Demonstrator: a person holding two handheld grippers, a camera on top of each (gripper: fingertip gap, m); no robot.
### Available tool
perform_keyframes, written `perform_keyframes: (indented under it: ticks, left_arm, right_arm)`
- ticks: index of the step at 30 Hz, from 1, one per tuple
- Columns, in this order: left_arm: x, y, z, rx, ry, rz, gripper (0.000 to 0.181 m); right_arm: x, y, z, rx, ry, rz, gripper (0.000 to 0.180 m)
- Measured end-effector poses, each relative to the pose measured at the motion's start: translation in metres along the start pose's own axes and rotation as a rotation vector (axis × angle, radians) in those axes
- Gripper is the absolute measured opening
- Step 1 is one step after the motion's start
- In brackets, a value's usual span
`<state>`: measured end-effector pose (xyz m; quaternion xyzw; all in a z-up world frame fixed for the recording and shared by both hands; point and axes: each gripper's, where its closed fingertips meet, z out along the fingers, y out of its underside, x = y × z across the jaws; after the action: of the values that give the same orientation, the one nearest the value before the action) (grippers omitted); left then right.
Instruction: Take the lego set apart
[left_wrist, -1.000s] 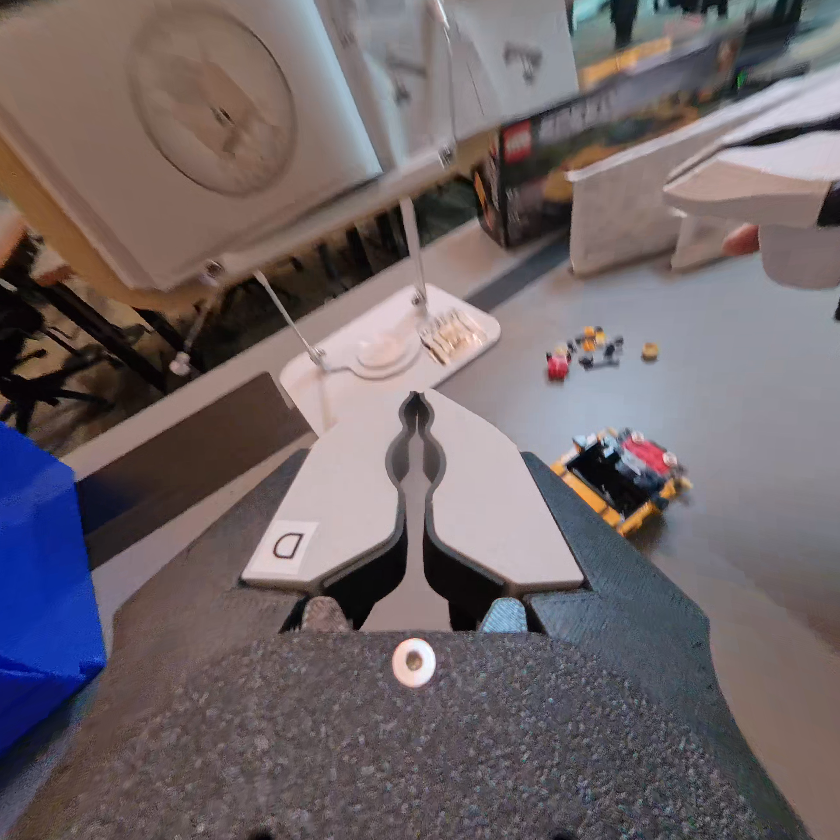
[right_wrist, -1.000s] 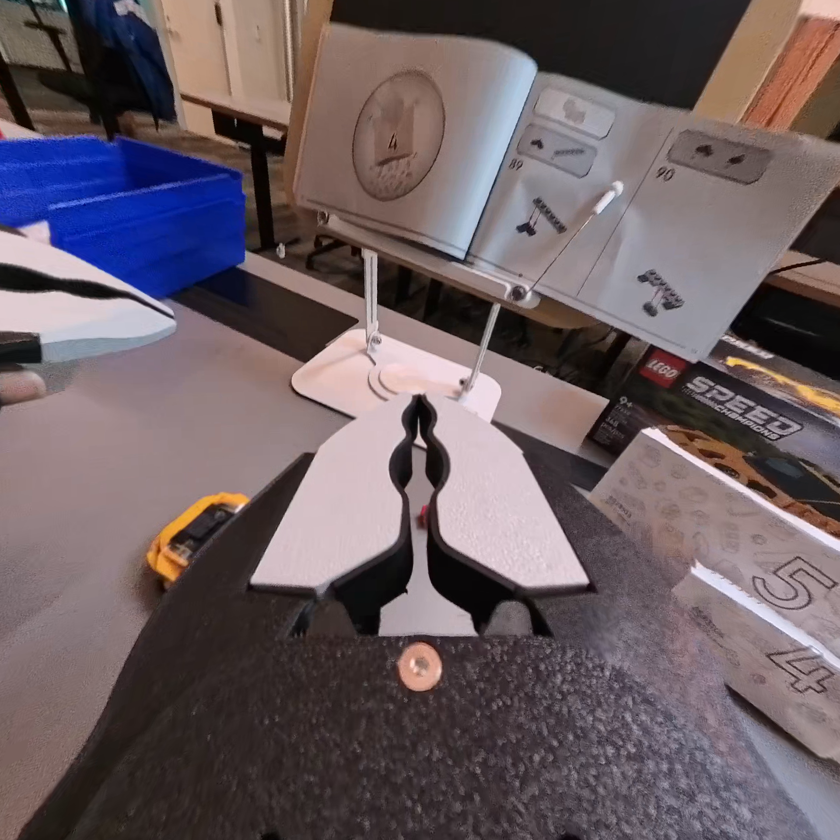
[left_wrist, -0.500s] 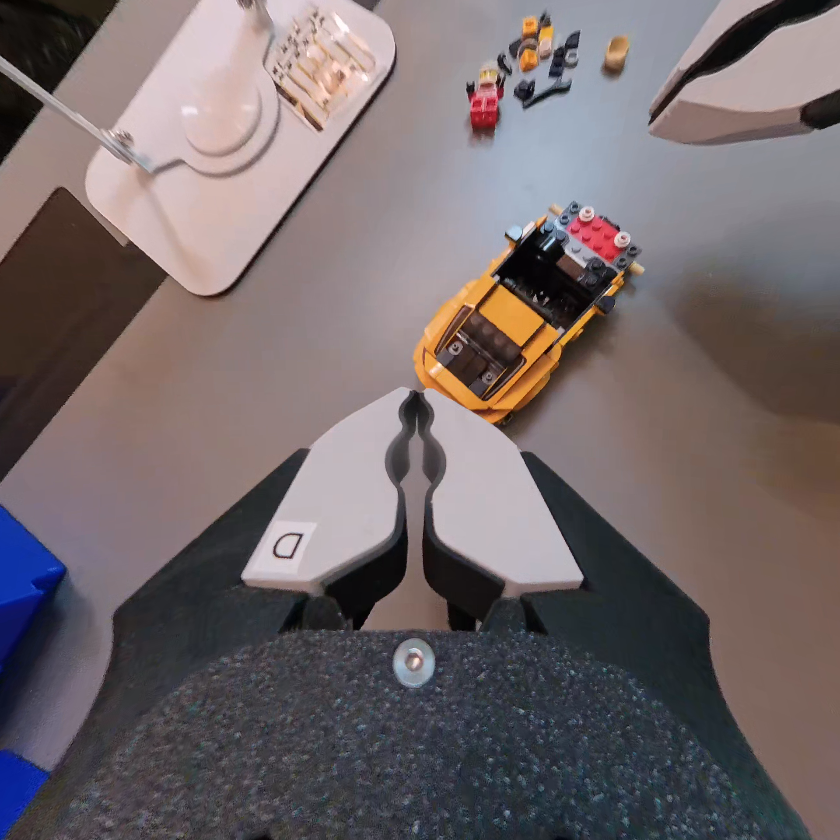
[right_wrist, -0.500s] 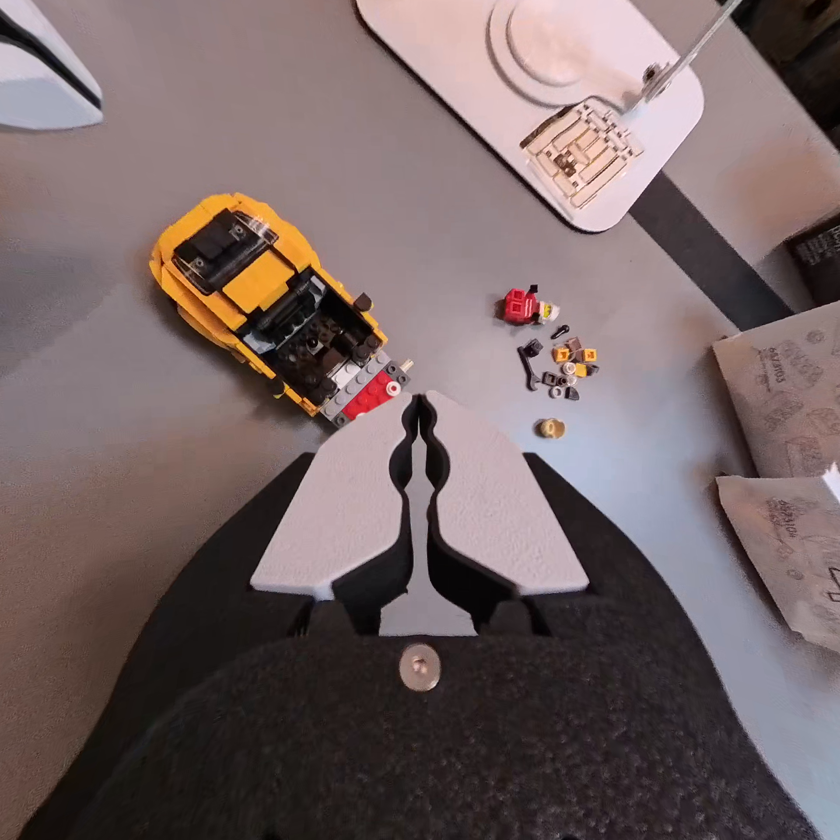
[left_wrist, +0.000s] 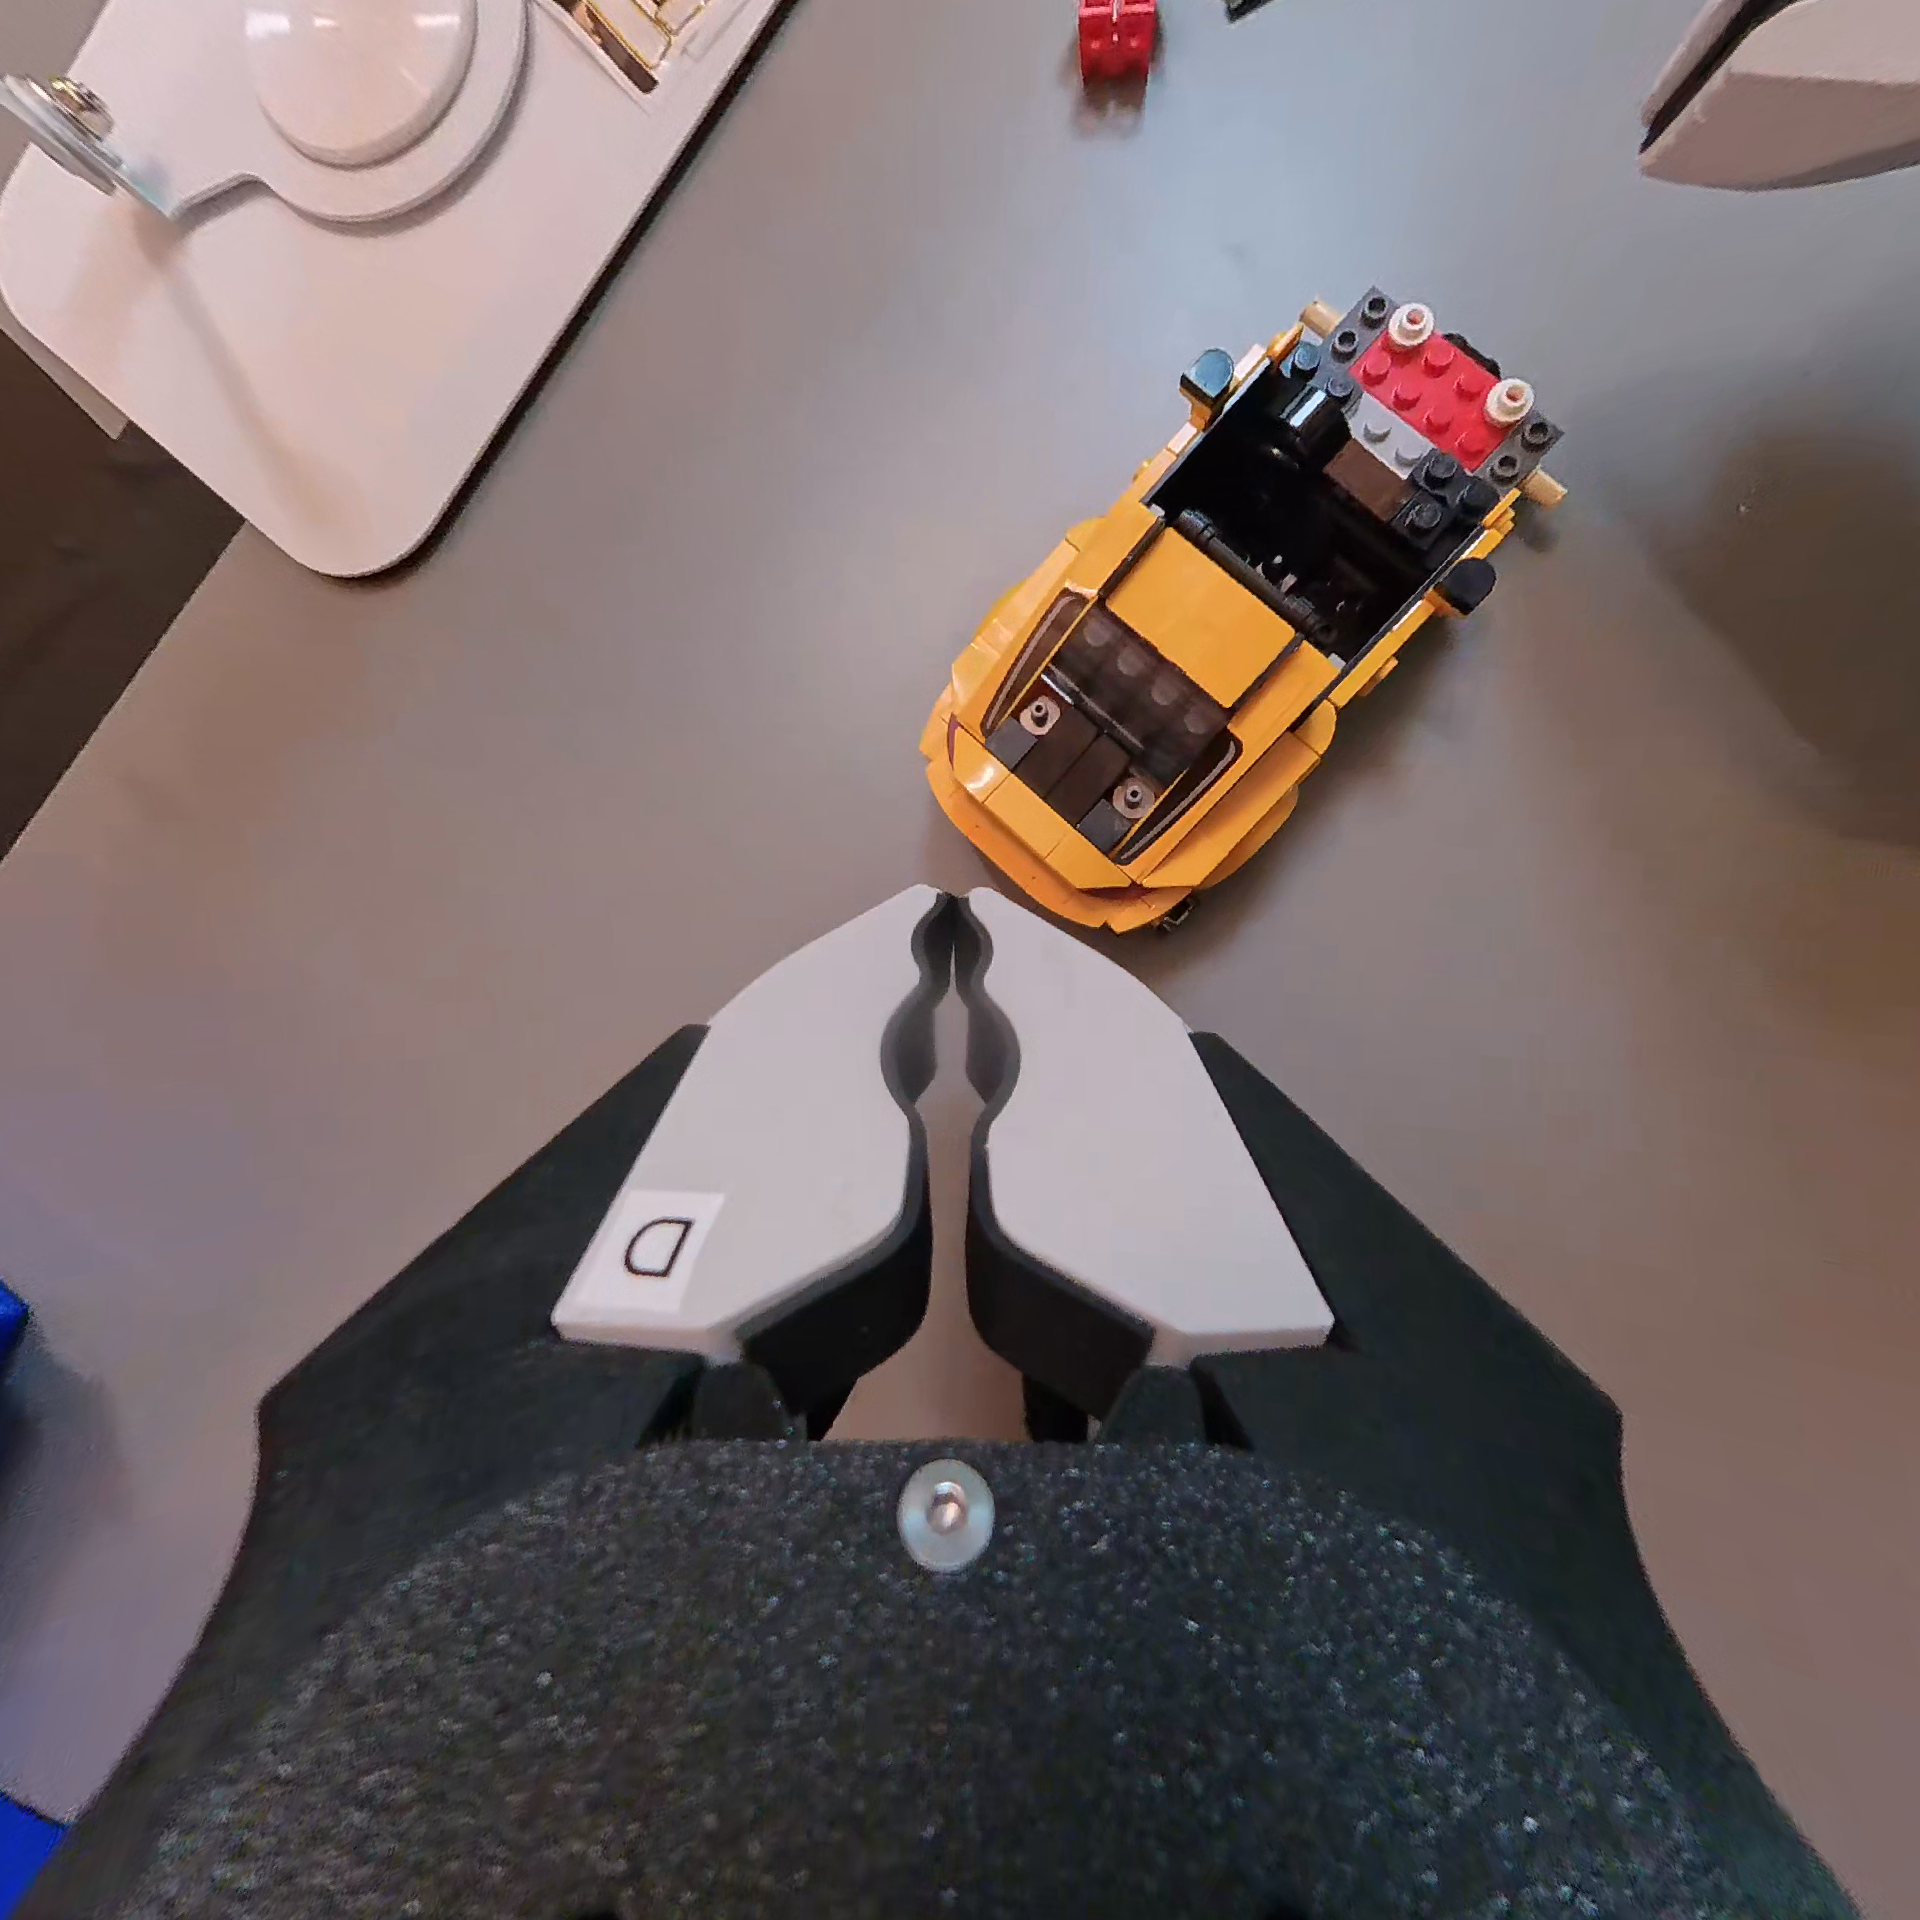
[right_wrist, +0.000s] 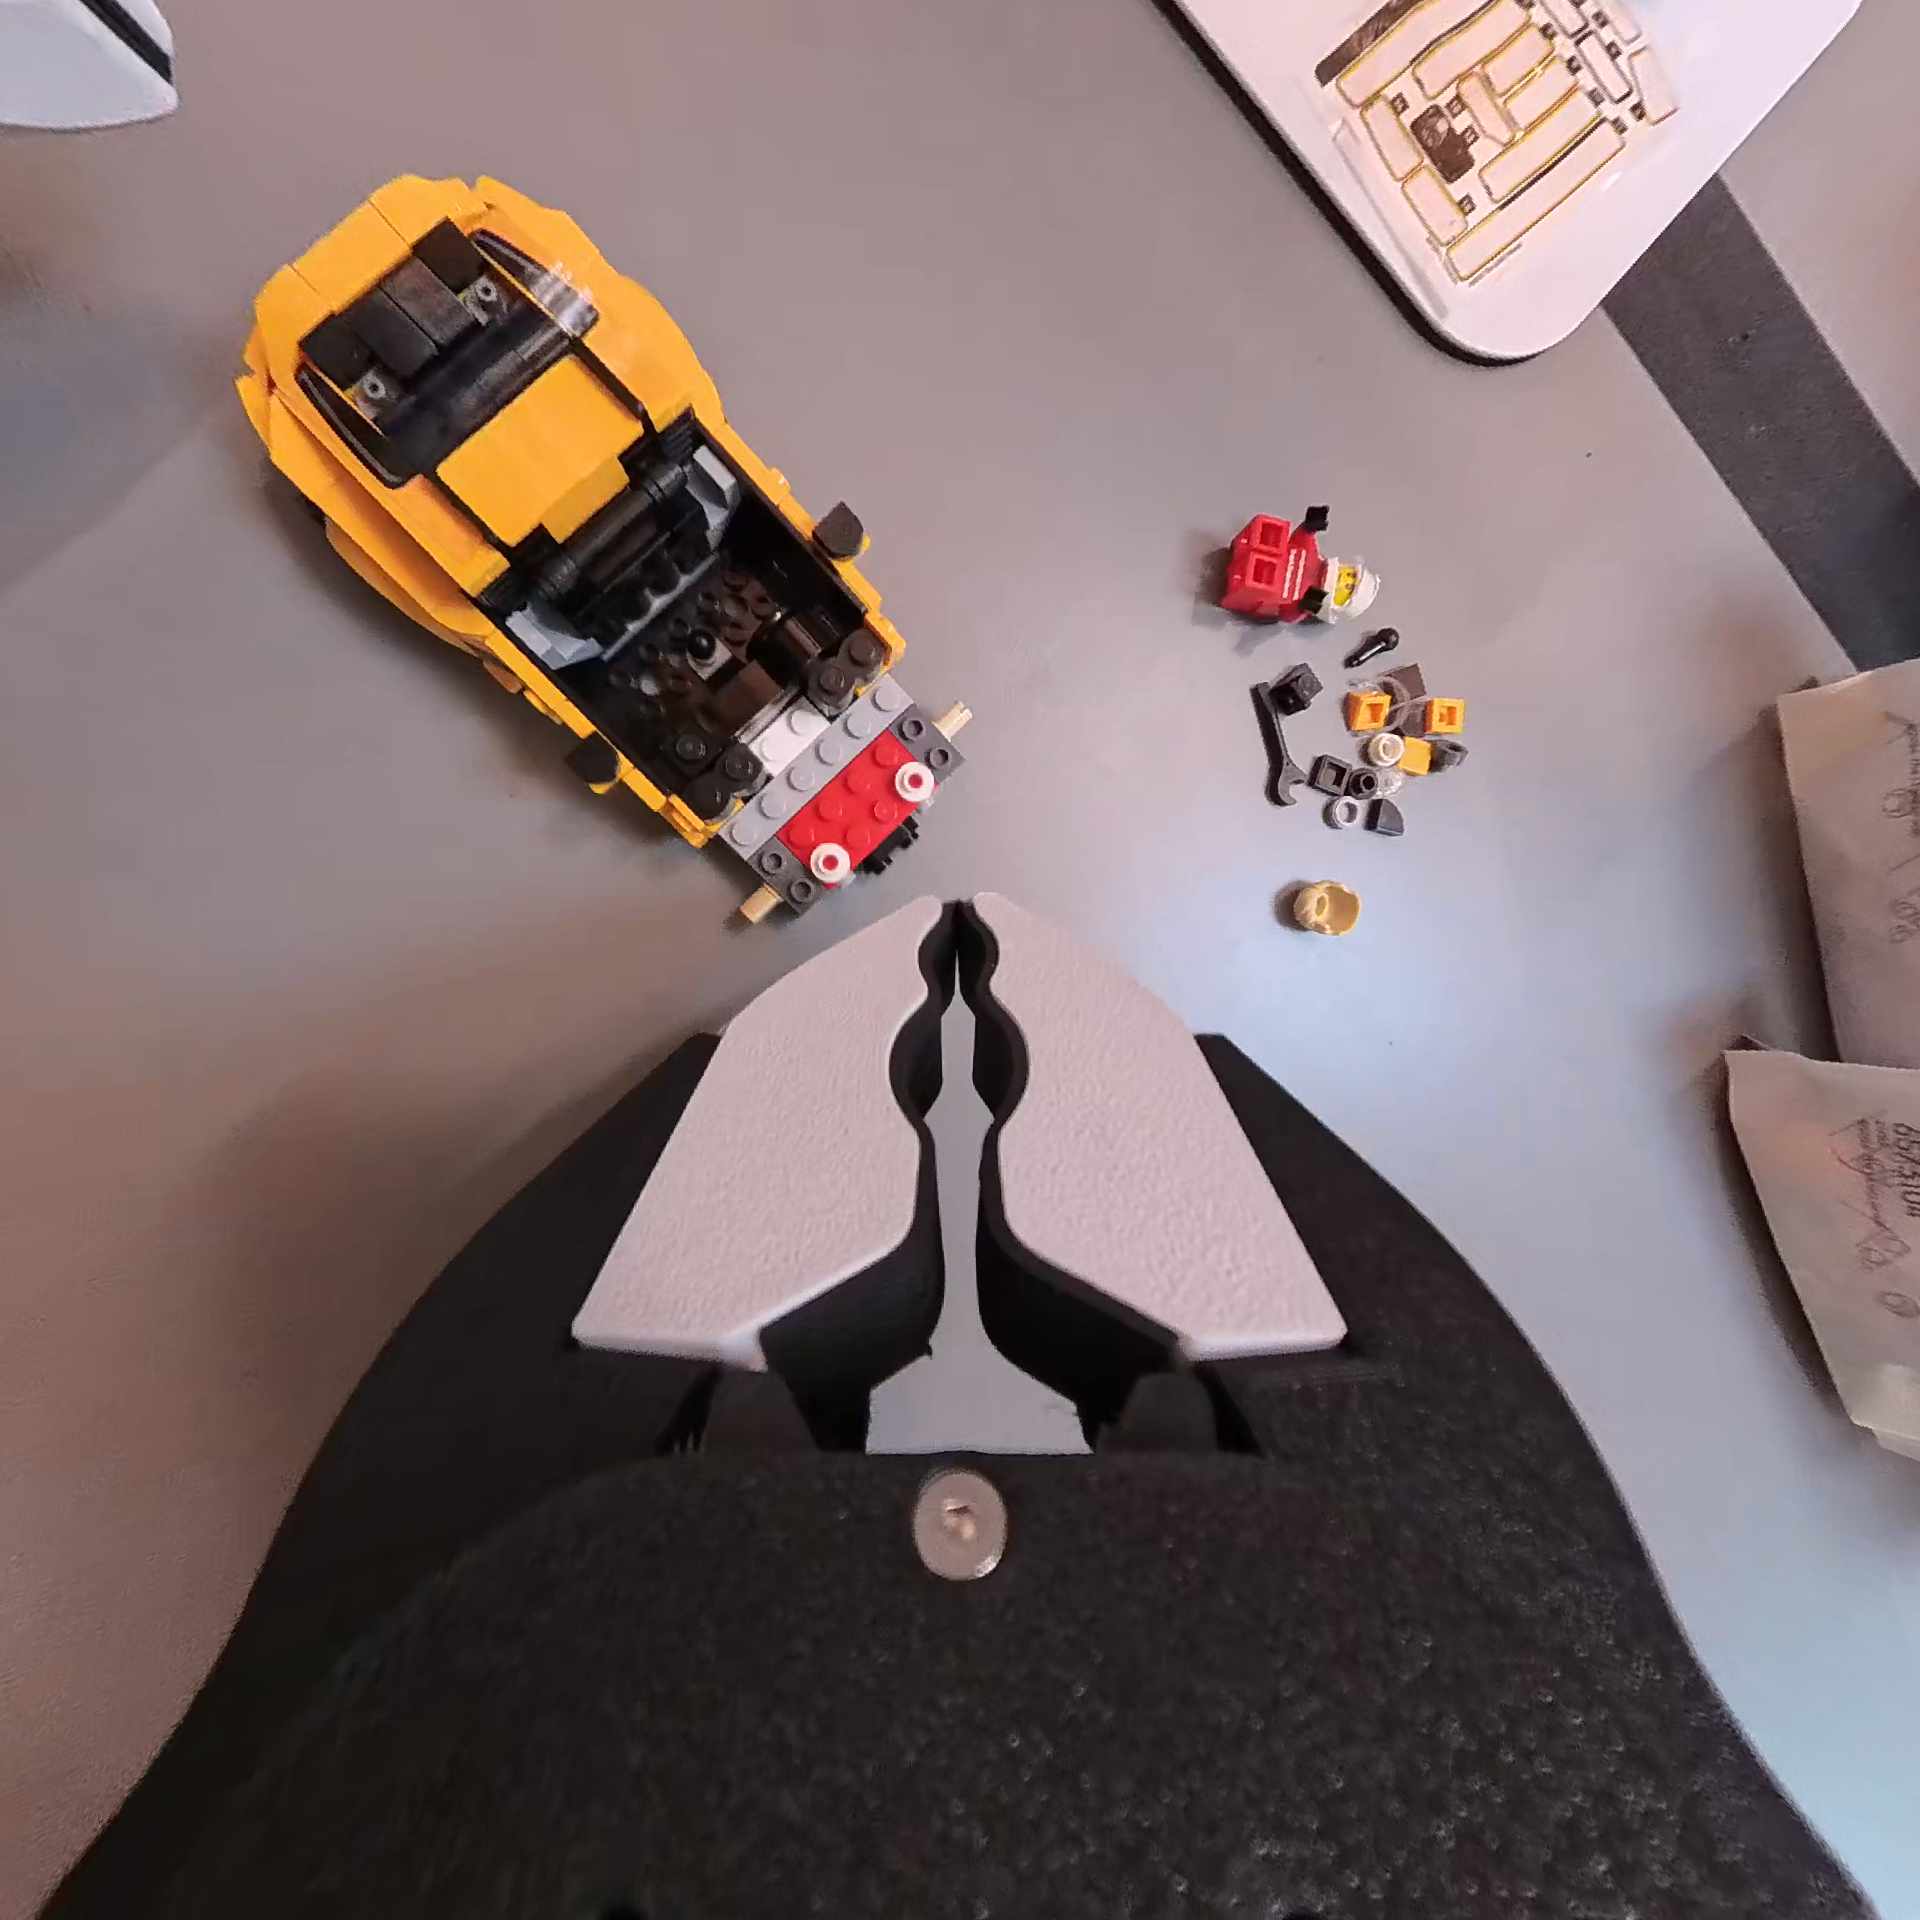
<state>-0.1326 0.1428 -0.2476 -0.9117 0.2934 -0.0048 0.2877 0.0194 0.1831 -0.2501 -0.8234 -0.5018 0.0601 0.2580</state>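
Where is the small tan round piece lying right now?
In the right wrist view, the tan round piece lies alone on the grey table, just right of the right tool and below the cluster of loose small parts.

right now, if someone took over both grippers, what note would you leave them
Left hand-held gripper: shut, empty, above the table just short of the car's yellow nose.
Right hand-held gripper: shut, empty, near the car's rear, by the red plate.
Car sits on the grey table, mostly built; the roof is off and the cabin open.
Already apart: a minifigure, a cluster of small loose parts and a tan piece, right of the car in the right wrist view.
Left to do: nearly all of the car. Neither gripper touches it.
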Motion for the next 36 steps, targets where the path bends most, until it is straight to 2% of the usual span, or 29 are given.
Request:
perform_keyframes:
  ticks: [10,17,27,36]
  left_arm:
    - [-0.007,-0.009,0.006,0.081,-0.049,0.004,0.000]
    - [0.001,-0.022,-0.008,0.170,-0.096,0.070,0.000]
    - [0.013,0.025,-0.030,0.261,-0.129,-0.013,0.000]
    - [0.028,0.037,-0.031,0.334,-0.160,-0.038,0.000]
  right_arm:
    - [-0.003,0.010,-0.001,0.056,0.028,-0.013,0.000]
    - [-0.018,0.029,-0.014,0.167,0.085,0.042,0.000]
    - [-0.036,0.032,-0.028,0.329,0.092,0.183,0.000]
    - [-0.047,0.027,-0.022,0.435,0.124,0.244,0.000]
